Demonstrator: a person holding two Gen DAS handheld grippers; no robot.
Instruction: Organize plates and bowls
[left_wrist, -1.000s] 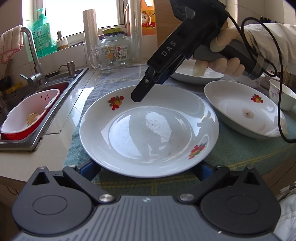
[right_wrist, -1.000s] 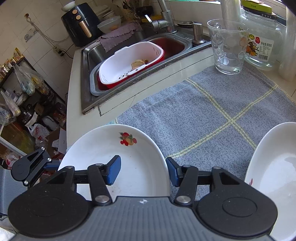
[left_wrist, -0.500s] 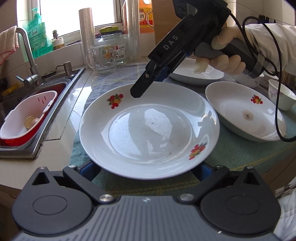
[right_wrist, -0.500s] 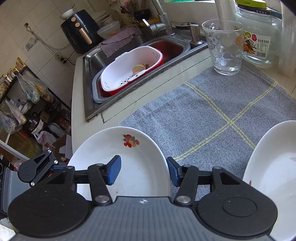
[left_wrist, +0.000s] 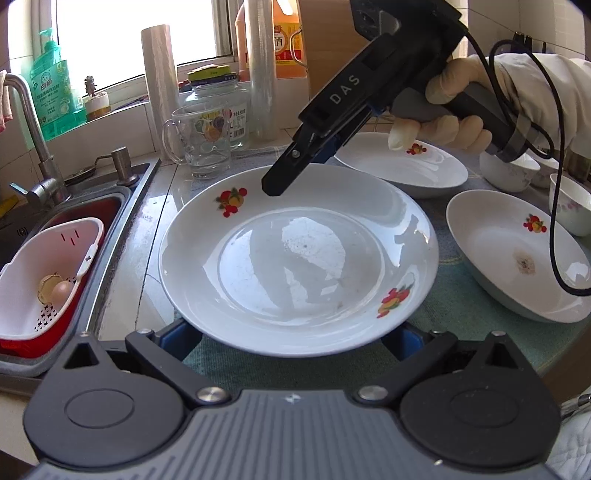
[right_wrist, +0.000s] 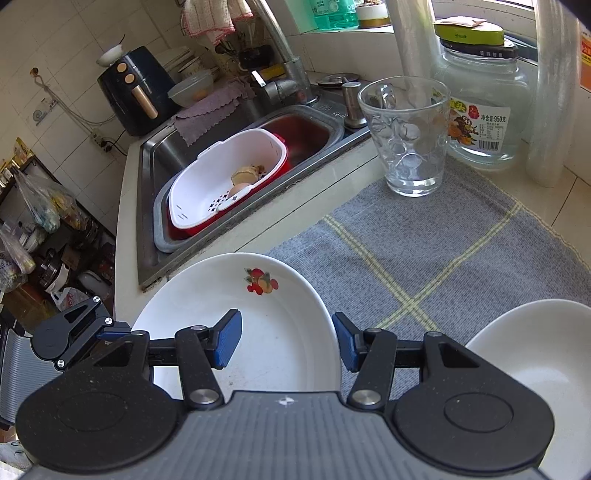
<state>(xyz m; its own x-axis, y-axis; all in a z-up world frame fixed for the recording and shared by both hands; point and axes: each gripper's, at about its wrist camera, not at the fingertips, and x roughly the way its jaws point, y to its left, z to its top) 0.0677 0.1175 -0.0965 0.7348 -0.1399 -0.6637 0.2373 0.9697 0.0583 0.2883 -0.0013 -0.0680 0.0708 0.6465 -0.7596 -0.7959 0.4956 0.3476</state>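
1. Left gripper (left_wrist: 293, 334) spread wide, blue pads either side of the plate's (left_wrist: 299, 258) near rim; can't tell if actually touching.
2. Plate sitting on the grey cloth (right_wrist: 443, 251) by the sink (right_wrist: 236, 122), fruit prints on its rim.
3. Right gripper (right_wrist: 286, 338) open too, holding nothing, hanging over the plate's far edge.
4. Second plate (left_wrist: 402, 164) behind, bowl (left_wrist: 517, 258) to the right with a brown spot inside.
5. Cup (left_wrist: 570, 210) at the far right, glass (right_wrist: 406, 136) and jar (right_wrist: 480, 107) near the window.
6. White basket (right_wrist: 229, 177) in the sink.
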